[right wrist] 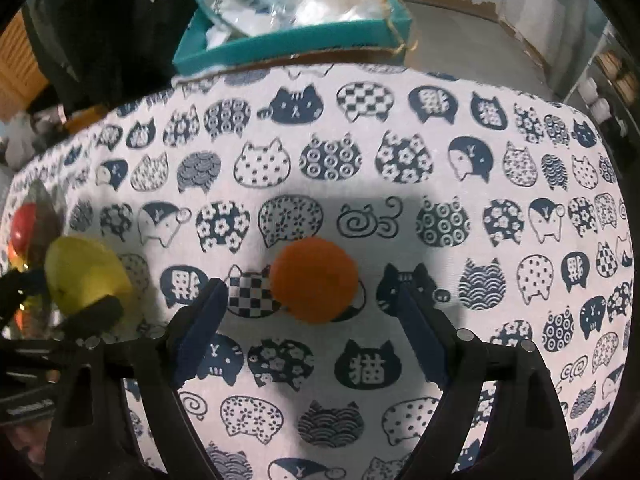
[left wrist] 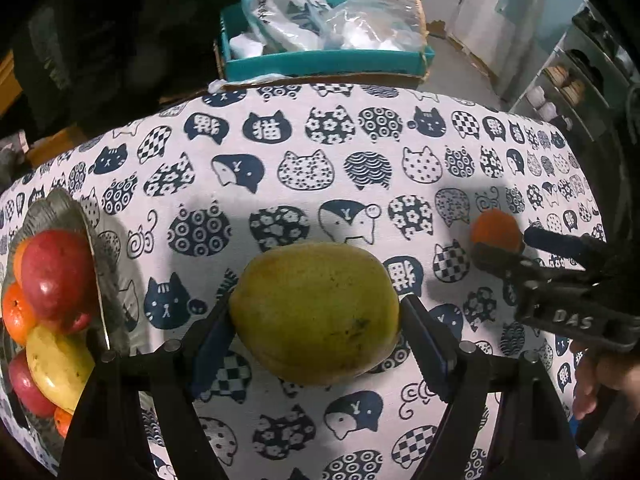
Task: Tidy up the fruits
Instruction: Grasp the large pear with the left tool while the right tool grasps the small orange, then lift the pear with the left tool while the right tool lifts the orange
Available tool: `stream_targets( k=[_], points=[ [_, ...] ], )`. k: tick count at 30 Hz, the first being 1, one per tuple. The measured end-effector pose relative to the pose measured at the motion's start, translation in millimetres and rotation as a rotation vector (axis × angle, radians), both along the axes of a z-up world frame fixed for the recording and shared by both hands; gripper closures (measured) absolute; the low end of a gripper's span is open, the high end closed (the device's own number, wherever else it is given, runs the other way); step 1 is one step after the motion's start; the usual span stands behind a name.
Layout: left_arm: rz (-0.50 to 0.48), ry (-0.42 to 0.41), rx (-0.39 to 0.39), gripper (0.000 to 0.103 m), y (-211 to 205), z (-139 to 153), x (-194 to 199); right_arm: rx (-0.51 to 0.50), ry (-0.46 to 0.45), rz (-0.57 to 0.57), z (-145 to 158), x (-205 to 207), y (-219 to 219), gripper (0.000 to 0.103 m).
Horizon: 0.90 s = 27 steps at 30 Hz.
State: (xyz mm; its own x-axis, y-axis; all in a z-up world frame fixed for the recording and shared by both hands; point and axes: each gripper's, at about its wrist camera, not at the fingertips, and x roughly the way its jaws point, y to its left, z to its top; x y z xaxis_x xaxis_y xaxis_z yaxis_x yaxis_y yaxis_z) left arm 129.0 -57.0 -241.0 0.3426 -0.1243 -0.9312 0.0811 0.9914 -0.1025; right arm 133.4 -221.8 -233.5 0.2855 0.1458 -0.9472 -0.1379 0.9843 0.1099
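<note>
A large green-yellow mango (left wrist: 316,312) sits between the fingers of my left gripper (left wrist: 316,316), which press both of its sides. It also shows in the right wrist view (right wrist: 86,272). A small orange (right wrist: 314,280) lies on the cat-print cloth between the open fingers of my right gripper (right wrist: 312,300), with gaps on both sides. The orange (left wrist: 496,230) and the right gripper (left wrist: 516,248) also show in the left wrist view. A silver bowl (left wrist: 68,208) at the left holds red apples (left wrist: 56,272), oranges and a yellow fruit.
The table (left wrist: 320,168) is covered by a white cloth with dark blue cat shapes. Behind its far edge stands a teal box (left wrist: 320,60) full of plastic bags. A dark garment hangs at the back left. Shelves stand at the right.
</note>
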Motion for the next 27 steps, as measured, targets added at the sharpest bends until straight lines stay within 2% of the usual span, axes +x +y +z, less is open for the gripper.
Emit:
stream_targets(
  k=[6,8,10,20,27],
  points=[
    [0.000,0.001,-0.017,0.020,3.8,0.3,-0.3,-0.010,0.022,0.002,-11.8,1.5,3.1,0.033],
    [0.002,0.003,-0.020,0.020,3.6,0.2,0.3,-0.011,0.028,-0.005,-14.7,1.7,1.6,0.043],
    [0.005,0.004,-0.025,0.020,4.3,0.1,1.1,-0.006,0.033,-0.013,-18.0,3.2,-0.6,0.058],
    [0.011,0.006,-0.027,0.020,4.8,0.9,0.4,0.047,0.006,-0.028,-11.0,-5.3,-12.9,0.062],
    [0.019,-0.017,-0.018,0.020,7.0,12.2,-6.1,0.037,-0.062,-0.023,18.1,-14.0,-18.1,0.063]
  ],
)
